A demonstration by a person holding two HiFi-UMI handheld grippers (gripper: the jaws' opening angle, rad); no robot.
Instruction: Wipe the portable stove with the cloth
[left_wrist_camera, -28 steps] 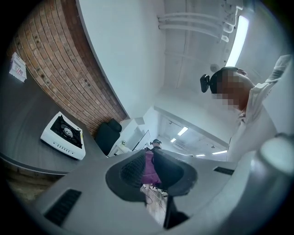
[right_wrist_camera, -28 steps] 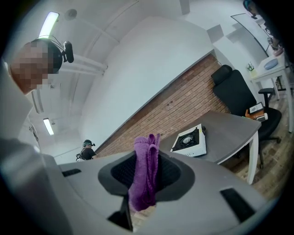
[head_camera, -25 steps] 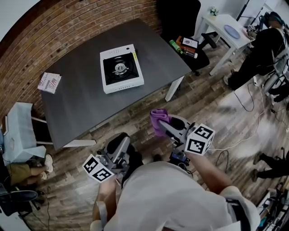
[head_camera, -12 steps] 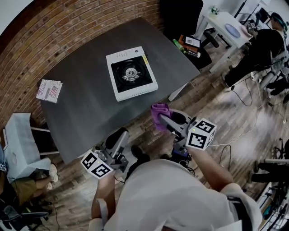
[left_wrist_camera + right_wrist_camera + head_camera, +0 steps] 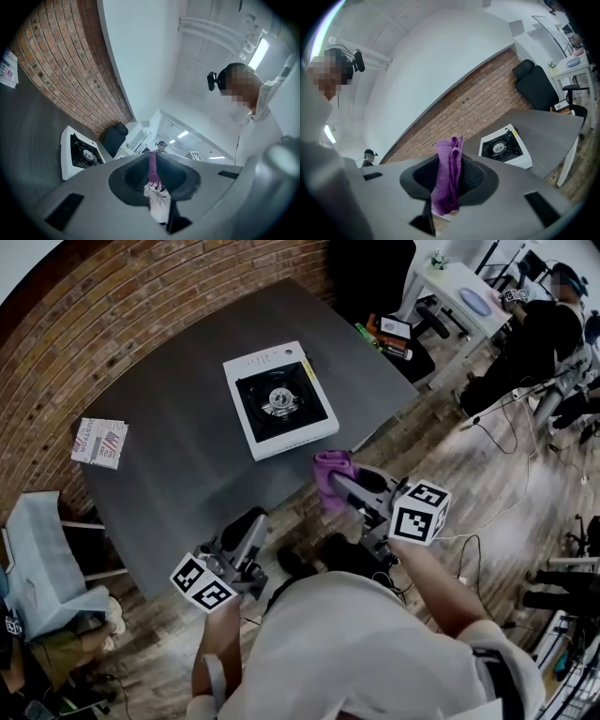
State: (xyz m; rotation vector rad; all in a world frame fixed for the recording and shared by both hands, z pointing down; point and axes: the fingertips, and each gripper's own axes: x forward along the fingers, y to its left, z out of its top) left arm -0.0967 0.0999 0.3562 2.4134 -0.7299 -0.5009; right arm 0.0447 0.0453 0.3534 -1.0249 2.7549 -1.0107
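1. Your right gripper (image 5: 342,486) has its fingers clamped on the purple cloth (image 5: 330,474). The cloth sticks out past the tips as a bunched wad.
2. Your left gripper (image 5: 251,523) holds nothing. Its fingers stand only slightly apart, and the purple seen through that slit is the cloth in your other gripper.
3. The portable stove (image 5: 281,401) sits flat on the dark worktop (image 5: 178,456), in its right half and close to the near edge. Its white casing and black burner well are uncovered. A small booklet (image 5: 98,442) lies well apart from it, at the far left corner.
4. Both grippers hang off the worktop on your side of the near edge, above the wooden floor. The cloth touches neither the stove nor the worktop.
5. This looks like the approach step, with no wiping begun.
6. Next, carry the cloth forward over the near edge and lower it until the wad presses on the stove's white top.
7. The stove looks light and may slide under a stroke. Consider bracing its casing with the left gripper.
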